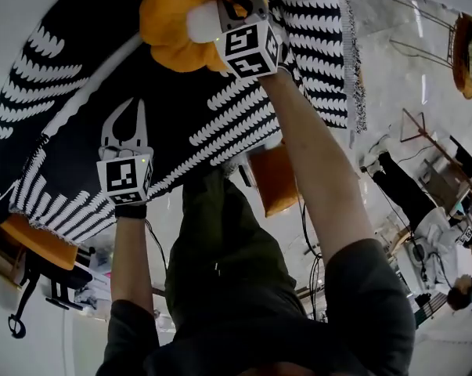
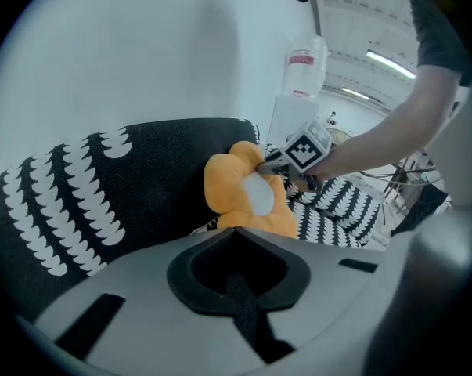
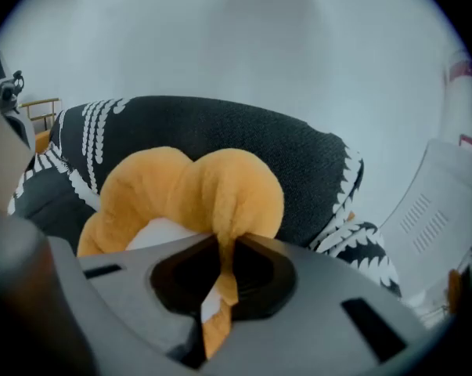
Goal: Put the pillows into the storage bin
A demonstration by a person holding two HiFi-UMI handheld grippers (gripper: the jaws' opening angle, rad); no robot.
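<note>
The fingers of the right gripper are pressed together on a thin fold of plush at the edge of the orange pillow, with a strip of it pinched between them. The rest of the pillow bulges out beyond the fingers towards twelve o'clock. It lies against the black-and-white blanket, at the top of the head view. The left gripper hangs at about eight o'clock from the pillow, its fingers spread wide over the blanket with nothing between them. The step in hand looks like lifting this pillow away. The hold is only on a pinch of soft cover, so a slow, straight lift seems wise, as a jerk could pull the fold free. The free gripper could take the pillow's far lobe, at about nine o'clock from the pinch, to share the weight and stop it swinging. It should keep off the blanket so that this does not come up too. No storage bin shows clearly. An orange shape at five o'clock below the blanket's edge cannot be identified, so the bin should be found before the carry.
</note>
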